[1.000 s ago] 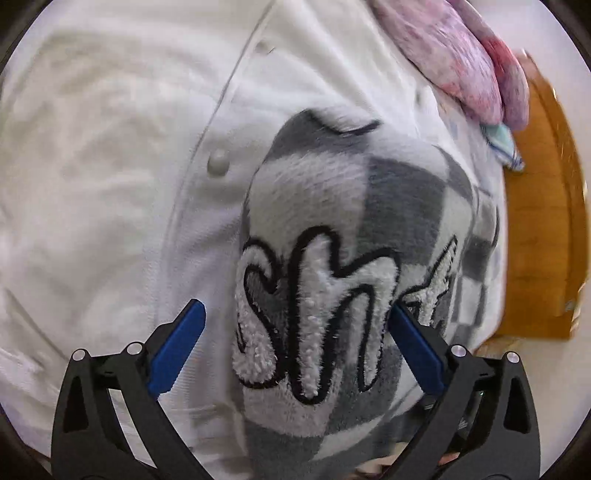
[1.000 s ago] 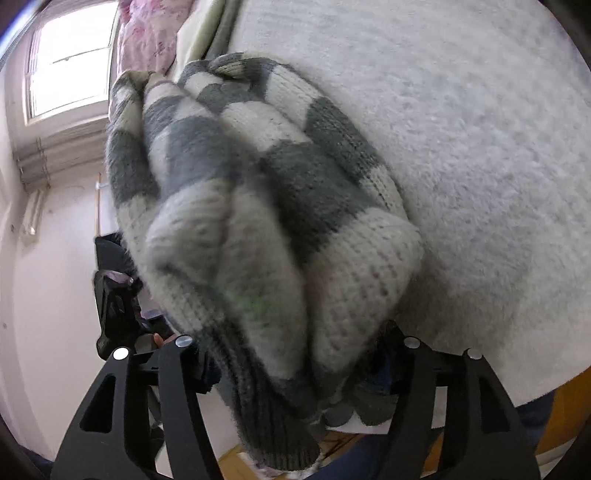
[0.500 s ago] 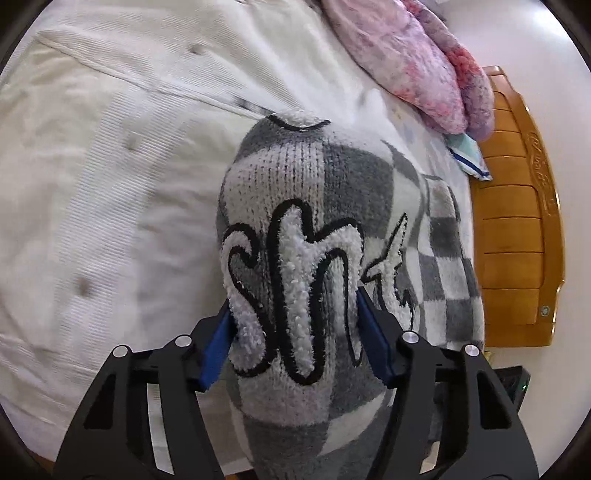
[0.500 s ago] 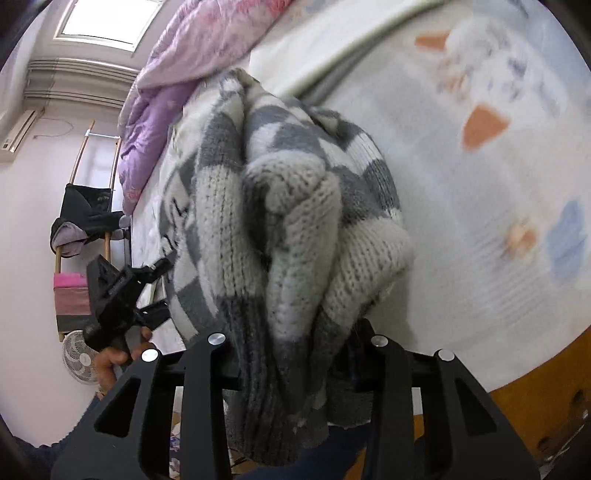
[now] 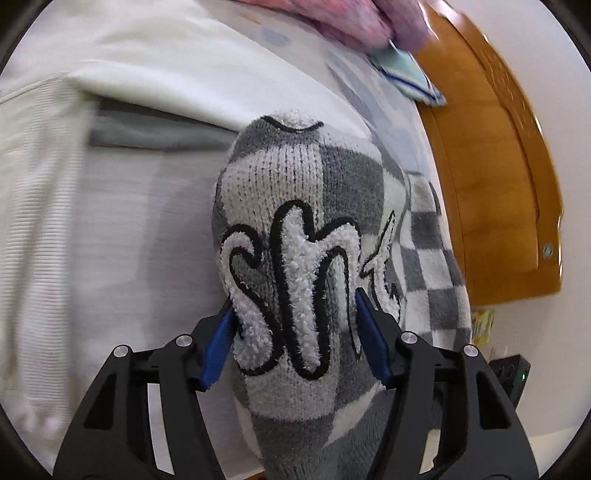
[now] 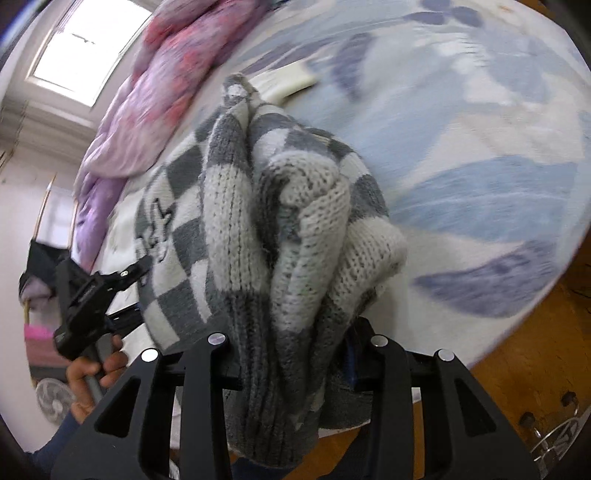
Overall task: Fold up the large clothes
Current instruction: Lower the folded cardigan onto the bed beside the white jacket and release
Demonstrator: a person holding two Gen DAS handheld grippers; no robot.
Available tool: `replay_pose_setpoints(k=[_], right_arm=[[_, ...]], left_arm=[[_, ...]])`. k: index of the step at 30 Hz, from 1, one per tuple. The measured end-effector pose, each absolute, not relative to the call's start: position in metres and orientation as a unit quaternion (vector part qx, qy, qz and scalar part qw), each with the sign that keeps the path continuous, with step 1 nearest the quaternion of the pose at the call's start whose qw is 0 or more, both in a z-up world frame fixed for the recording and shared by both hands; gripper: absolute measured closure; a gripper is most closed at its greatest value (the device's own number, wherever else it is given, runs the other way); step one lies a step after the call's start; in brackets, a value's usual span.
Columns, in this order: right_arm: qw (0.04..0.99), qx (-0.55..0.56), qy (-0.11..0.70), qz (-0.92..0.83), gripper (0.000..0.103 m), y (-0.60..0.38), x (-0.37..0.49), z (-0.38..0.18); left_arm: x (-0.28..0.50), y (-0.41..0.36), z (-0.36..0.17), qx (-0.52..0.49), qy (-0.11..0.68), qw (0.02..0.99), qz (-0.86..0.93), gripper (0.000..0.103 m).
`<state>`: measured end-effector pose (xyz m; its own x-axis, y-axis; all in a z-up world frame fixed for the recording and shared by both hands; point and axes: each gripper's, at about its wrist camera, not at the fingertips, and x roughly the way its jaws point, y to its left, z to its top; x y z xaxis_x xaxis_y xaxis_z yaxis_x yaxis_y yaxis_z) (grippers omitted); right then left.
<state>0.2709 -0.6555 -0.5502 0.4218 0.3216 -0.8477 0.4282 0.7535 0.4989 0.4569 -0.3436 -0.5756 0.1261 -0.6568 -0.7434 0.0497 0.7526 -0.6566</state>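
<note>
The left gripper [image 5: 295, 317] is clamped on a thick fold of a grey-and-white checked sweater [image 5: 306, 229], its blue pads [image 5: 218, 343] pressing in from both sides just below the fuzzy white lettering outlined in black; the bundle fills the centre of the left wrist view and bulges up above the jaws. Behind it, across the left half of the frame, lies a white ribbed garment [image 5: 74, 221] with a grey band under its folded edge. A pink quilt [image 5: 332, 18] sits at the top edge, a small light-blue cloth [image 5: 402, 70] just beside it, and a wooden bed board [image 5: 498, 166] curves down the right side. The right gripper [image 6: 295, 343] is likewise closed on the sweater [image 6: 288, 206], gripping a bunched wad of knit that rises through the middle of the right wrist view and hides the pads. The rest of the sweater stretches away to the left of that frame, to where a hand [image 6: 92, 373] holds the other gripper [image 6: 96, 295] at lower left. Under the sweater spreads a bedsheet [image 6: 461, 147] with blue and pale patches, filling the right and upper right. A pink and purple quilt [image 6: 147, 92] is heaped at upper left below a window [image 6: 81, 48], and wooden floor [image 6: 535, 350] shows at lower right.
</note>
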Motion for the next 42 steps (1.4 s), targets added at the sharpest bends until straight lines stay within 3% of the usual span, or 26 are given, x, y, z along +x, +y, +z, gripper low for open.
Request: replay_pose_setpoints(k=[4,6,7,10,14,18,22,39,42], right_arm=[[0.739,0.357,0.568,-0.058,0.066,-0.687,0.267,-0.589],[0.732,0.353,0.579,-0.067,0.061,-0.694,0.265,-0.601],[0.731,0.351,0.581,-0.074,0.054,-0.693,0.265,-0.604],[0.723,0.33,0.599,-0.1,0.046,-0.686,0.27,-0.598],[0.733,0.23,0.628,-0.126,0.045,-0.679,0.274,-0.575],[0.75,0.108,0.637,-0.144,0.045,-0.658,0.288,-0.534],[0.78,0.063,0.616,-0.087,0.044,-0.615,0.303,-0.485],[0.858,0.05,0.507,0.059,0.028,-0.398,0.283,-0.297],[0.871,0.046,0.486,0.058,0.02,-0.364,0.257,-0.27]], left_arm=[[0.451,-0.379,-0.591,-0.21,0.635,0.703,-0.24,0.042],[0.446,-0.381,-0.593,-0.2,0.634,0.71,-0.234,0.039],[0.446,-0.381,-0.592,-0.201,0.635,0.709,-0.231,0.037],[0.451,-0.382,-0.584,-0.174,0.632,0.724,-0.215,0.028],[0.451,-0.375,-0.568,-0.132,0.633,0.737,-0.194,0.023],[0.441,-0.353,-0.537,-0.103,0.62,0.759,-0.166,0.018],[0.421,-0.313,-0.488,-0.08,0.601,0.787,-0.114,0.015],[0.328,-0.171,-0.292,-0.064,0.504,0.861,-0.022,0.009],[0.304,-0.145,-0.26,-0.063,0.476,0.876,-0.038,0.009]])
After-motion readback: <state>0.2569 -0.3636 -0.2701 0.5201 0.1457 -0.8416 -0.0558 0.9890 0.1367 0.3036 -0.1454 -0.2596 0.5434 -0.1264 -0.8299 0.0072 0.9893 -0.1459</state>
